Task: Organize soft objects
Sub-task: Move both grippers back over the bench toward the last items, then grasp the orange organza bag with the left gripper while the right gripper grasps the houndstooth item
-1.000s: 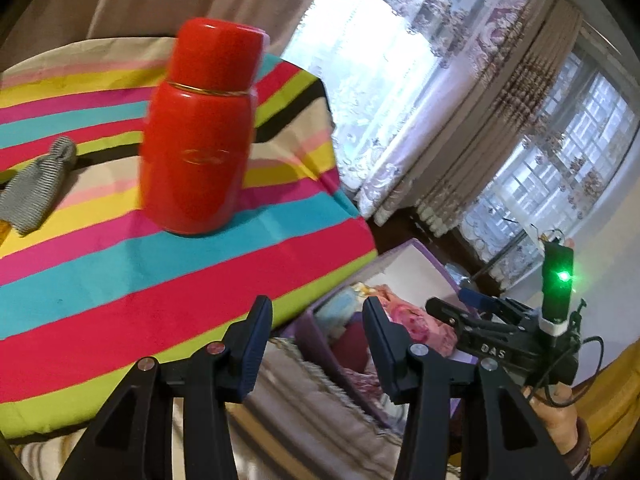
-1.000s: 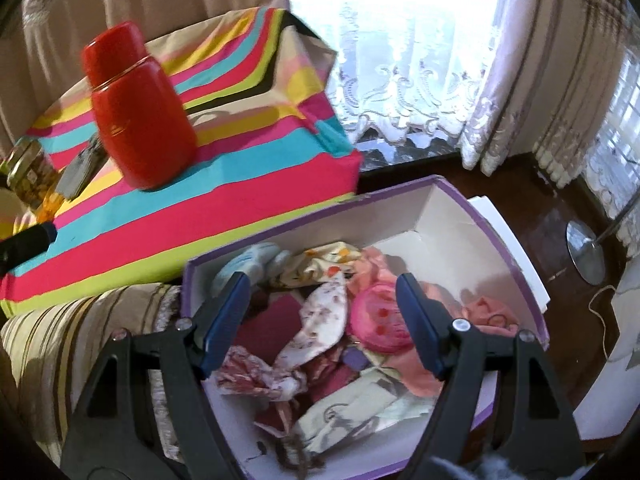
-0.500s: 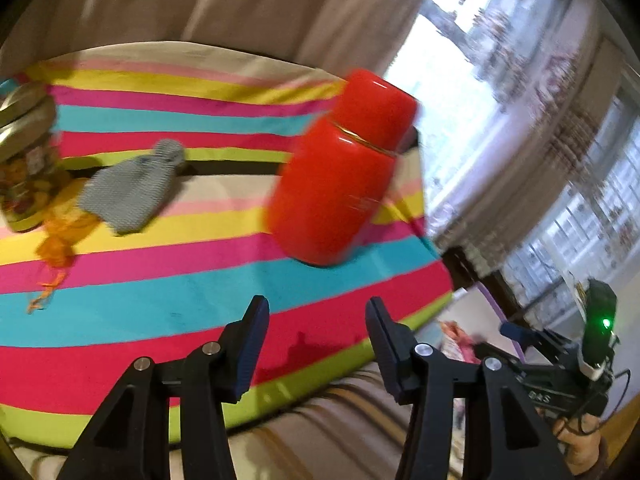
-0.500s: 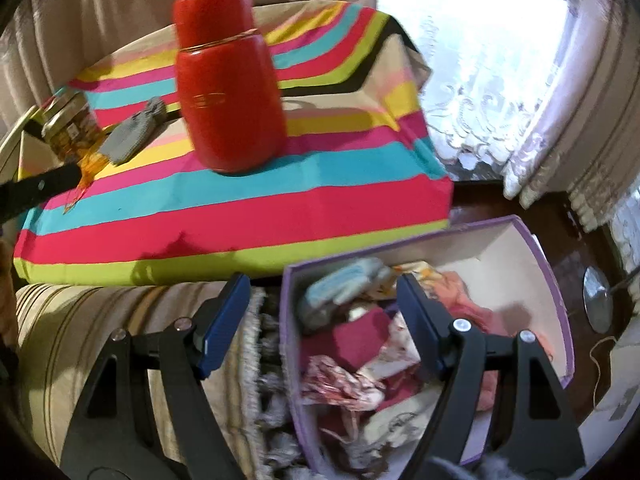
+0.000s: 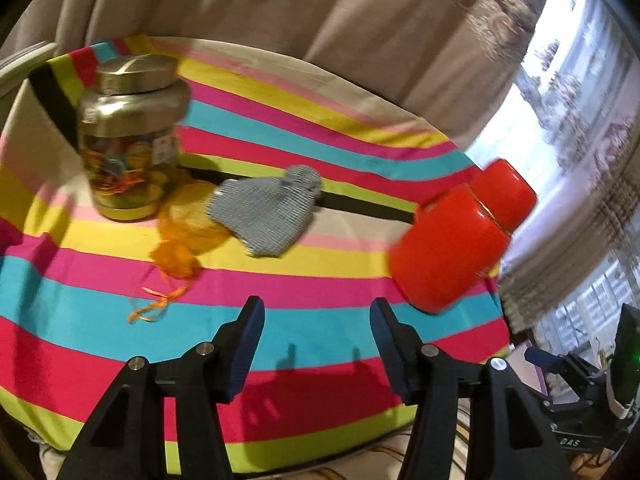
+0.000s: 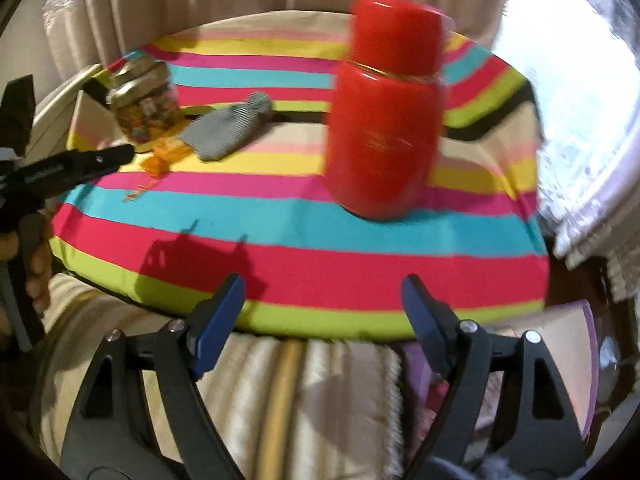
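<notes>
Two empty grippers hover at the striped table's near edge.

Left gripper and right gripper gape wide, holding nothing. The grey knitted pouch lies mid-cloth between glass jar and red flask, bare striped cloth before it.

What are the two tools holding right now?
Nothing. The left tool and right tool are both open and empty; the grey knitted pouch lies untouched on the striped cloth.
</notes>
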`<state>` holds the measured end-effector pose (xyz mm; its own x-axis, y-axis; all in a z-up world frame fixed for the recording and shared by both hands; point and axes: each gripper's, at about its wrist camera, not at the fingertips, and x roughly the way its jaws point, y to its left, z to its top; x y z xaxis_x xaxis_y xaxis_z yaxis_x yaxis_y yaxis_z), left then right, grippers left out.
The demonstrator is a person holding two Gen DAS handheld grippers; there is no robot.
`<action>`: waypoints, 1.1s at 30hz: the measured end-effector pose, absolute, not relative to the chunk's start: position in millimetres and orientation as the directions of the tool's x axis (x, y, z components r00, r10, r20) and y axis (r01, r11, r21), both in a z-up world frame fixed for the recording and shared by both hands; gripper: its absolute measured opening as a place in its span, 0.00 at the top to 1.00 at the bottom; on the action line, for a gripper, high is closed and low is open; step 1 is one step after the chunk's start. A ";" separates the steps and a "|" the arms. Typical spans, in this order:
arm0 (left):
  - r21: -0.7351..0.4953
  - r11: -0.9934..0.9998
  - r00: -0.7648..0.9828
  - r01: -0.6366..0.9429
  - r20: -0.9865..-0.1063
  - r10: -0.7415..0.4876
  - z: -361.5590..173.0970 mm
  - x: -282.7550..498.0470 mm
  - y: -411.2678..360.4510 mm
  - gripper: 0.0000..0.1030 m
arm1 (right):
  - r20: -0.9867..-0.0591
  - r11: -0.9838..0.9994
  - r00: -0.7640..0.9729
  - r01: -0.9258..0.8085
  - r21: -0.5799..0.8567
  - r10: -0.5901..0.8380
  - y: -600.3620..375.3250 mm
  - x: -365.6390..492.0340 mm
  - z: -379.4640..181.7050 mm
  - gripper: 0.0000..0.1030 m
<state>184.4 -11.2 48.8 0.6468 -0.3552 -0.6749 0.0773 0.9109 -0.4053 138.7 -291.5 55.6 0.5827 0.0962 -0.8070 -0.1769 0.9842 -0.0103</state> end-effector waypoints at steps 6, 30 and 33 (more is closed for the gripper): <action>-0.409 0.913 0.665 0.018 -0.677 -0.316 42.1 195.4 18.3 0.45 | -0.791 0.973 0.594 -0.229 0.007 0.145 -243.9 179.4 62.2 0.18; -0.346 0.925 0.672 -0.160 -0.724 -0.155 3.7 237.6 80.8 0.26 | -0.842 0.966 0.492 0.007 0.257 0.221 -164.0 382.7 -14.5 0.16; -0.337 0.926 0.666 -0.170 -0.732 -0.144 -3.9 243.7 83.2 0.24 | -0.847 0.960 0.479 0.032 0.277 0.229 -161.0 395.2 -27.2 0.16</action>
<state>243.7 83.2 -3.9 0.6656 -0.1442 -0.7323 -0.1699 0.9261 -0.3369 395.2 -161.0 -27.2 0.4791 0.2286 -0.8475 0.0321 0.9603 0.2772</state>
